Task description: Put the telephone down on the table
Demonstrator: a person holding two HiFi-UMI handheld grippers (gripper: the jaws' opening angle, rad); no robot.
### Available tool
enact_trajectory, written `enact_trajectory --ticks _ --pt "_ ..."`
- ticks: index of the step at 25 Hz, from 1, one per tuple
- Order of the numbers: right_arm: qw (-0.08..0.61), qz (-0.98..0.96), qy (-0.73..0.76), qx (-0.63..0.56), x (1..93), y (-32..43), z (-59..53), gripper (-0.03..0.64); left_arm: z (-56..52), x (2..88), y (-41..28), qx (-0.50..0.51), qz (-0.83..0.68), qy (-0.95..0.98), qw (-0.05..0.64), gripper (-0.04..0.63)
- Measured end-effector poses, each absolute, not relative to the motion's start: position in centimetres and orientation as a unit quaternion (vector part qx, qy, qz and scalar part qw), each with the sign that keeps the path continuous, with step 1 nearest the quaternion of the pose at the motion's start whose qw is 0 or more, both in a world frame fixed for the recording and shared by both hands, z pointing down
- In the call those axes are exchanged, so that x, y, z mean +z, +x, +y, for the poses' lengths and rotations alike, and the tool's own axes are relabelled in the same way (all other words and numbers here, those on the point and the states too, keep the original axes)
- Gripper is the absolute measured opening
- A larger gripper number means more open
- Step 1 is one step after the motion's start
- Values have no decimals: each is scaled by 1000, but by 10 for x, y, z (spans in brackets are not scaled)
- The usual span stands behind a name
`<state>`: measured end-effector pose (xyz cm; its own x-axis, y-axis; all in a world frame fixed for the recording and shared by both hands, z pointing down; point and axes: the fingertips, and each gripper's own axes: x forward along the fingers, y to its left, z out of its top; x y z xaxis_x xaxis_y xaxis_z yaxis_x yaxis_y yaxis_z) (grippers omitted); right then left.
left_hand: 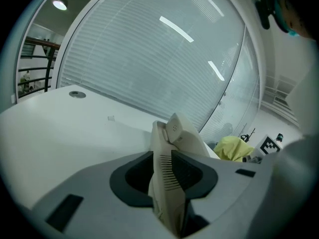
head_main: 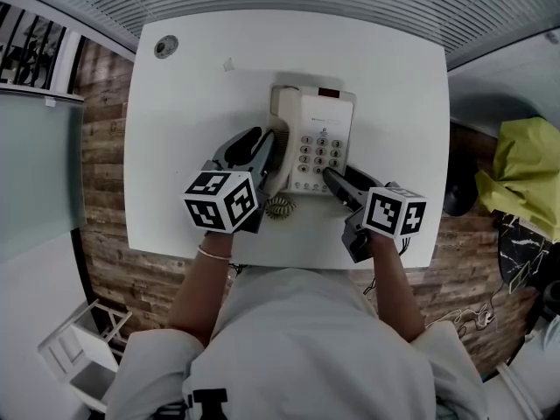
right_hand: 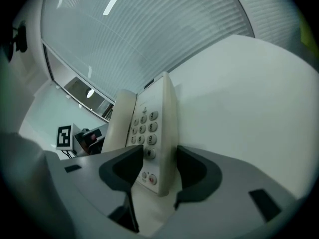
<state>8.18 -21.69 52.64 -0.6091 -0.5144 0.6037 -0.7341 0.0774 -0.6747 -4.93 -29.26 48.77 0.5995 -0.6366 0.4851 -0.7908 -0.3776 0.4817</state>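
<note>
We see the cream telephone (head_main: 319,138) at the middle of the white table (head_main: 394,86). Its buttons face up, and its curly cord (head_main: 280,206) lies at its near left corner. The left gripper (head_main: 269,151) is at the phone's left side, where the handset is, and both its jaws are closed tight on that edge. The right gripper (head_main: 333,178) is at the near right corner, and its jaws pinch the phone's thin edge there, next to the buttons.

We see a cream telephone (head_main: 319,138) on a white table (head_main: 201,86), over a brown wood-plank floor (head_main: 105,147). We find the left gripper (head_main: 269,143) and right gripper (head_main: 332,175) grey, their cubes patterned in black-and-white squares.
</note>
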Motion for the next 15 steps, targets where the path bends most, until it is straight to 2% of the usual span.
enact_trajectory --ticks 8,11,15 --pt "150 -738 472 458 519 89 -217 212 -291 487 -58 114 -447 819 341 114" --pt "148 -744 500 418 510 97 -220 212 -292 478 -71 98 -475 812 324 104" --pt "117 -761 515 377 485 98 -225 209 -289 450 -85 71 -516 810 268 82"
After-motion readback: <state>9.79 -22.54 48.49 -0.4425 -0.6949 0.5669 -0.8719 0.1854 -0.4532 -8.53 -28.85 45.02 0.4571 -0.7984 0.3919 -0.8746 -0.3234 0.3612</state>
